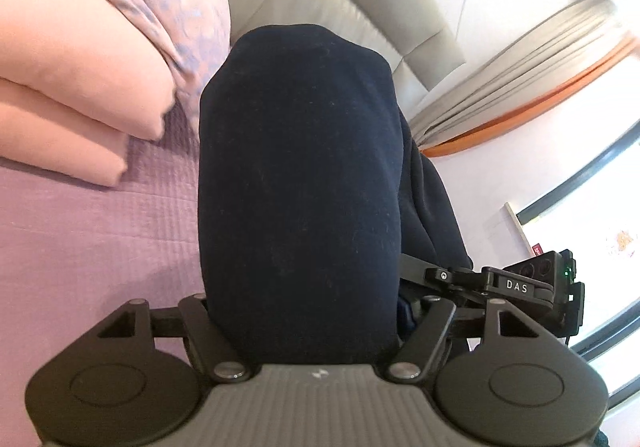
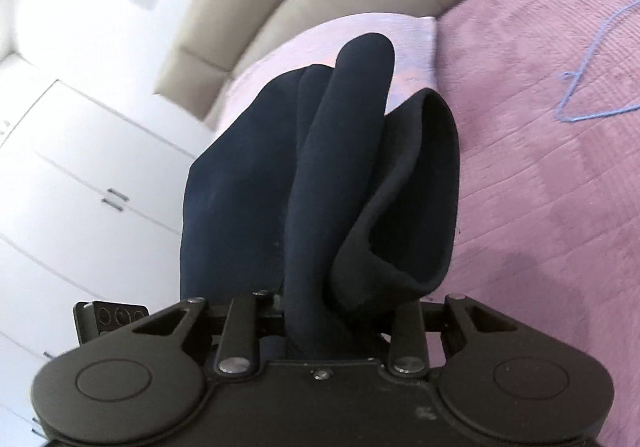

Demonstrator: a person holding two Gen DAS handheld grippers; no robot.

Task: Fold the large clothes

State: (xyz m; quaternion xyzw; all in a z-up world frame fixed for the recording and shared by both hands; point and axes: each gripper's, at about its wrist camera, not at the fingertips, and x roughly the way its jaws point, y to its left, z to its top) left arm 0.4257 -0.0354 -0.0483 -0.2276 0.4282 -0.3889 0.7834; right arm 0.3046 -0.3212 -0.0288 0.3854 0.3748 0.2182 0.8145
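Left tongs: the left gripper (image 1: 304,327) is closed partway on a thick bundle of the navy garment (image 1: 300,175); the fingertips are buried under cloth, which fills the centre of the left wrist view.
Right tongs: the right gripper (image 2: 316,323) is pinched narrower on several gathered folds of the same dark fabric — fingertips hidden here too.
Garment, place: it rises from each pair of jaws through the middle of both frames, clear of the bed; in the right view a folded edge curls open like a cuff at centre right.
Why held so: likely both ends are gripped and raised together so the cloth hangs free and can be laid down in a fold; the wide left grip suits the bulkier wad.
Bed: the purple quilted bedspread (image 1: 88,231) lies at lower left of the left view — the probable landing surface.
Bedding: a folded pink quilt (image 1: 68,87) sits at upper left, a patterned pillow behind it.
Loose thing: a blue hanger (image 2: 592,87) lies on the bedspread at upper right of the right view, well apart from the garment.
Containers: a white wardrobe (image 2: 80,175) at left of the right view, doors closed; contents unseen.
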